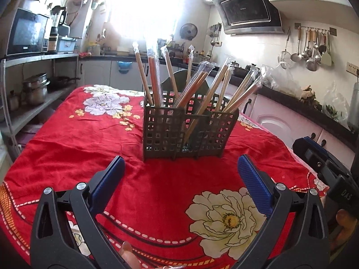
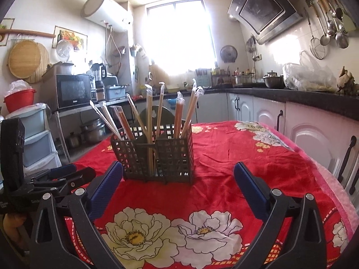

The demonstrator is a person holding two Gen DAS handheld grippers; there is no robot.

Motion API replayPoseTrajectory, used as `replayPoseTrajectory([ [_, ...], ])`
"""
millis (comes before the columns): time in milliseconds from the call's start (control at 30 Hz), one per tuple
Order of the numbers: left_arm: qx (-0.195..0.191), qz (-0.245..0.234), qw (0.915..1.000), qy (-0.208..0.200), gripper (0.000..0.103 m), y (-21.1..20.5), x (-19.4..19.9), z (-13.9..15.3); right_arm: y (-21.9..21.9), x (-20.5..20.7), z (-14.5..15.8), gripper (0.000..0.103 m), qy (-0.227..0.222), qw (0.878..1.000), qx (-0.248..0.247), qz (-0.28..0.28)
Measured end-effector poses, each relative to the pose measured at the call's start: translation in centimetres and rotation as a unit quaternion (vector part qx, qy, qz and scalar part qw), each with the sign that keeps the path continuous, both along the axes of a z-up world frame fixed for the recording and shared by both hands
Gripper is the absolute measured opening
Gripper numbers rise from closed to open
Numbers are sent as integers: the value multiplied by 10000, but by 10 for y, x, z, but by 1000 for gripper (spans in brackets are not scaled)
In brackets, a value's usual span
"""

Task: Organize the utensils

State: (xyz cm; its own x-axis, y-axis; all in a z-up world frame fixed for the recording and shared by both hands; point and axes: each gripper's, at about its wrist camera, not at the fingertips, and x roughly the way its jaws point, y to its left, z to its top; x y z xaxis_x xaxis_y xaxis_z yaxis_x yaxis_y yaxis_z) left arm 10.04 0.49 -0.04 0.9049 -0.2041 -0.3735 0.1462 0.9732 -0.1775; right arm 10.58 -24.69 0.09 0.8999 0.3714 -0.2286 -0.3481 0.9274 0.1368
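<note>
Left wrist view shows the left tool [image 1: 180,168] spread wide and holding nothing; the right tool [image 2: 178,174] is likewise wide open and empty. Just ahead of both stands the slotted caddy [image 1: 190,132], its compartments filled with wrapped chopsticks [image 1: 154,83]. No utensils lie loose on the table [image 1: 67,148], so sorting looks finished.

A bright window [image 2: 179,35] floods the kitchen with glare. Right of the window hangs a range hood [image 2: 262,11] above a dark countertop [image 2: 314,99]; left of it, a water heater [image 2: 105,11] and microwave [image 2: 73,90].
</note>
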Motion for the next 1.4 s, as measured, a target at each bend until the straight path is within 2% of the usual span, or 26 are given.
replayPoseTrajectory([
  [1400,-54,137,9999,-34,93,4,0,-5,5,-2,-8,97,-4,9999,-101,28],
])
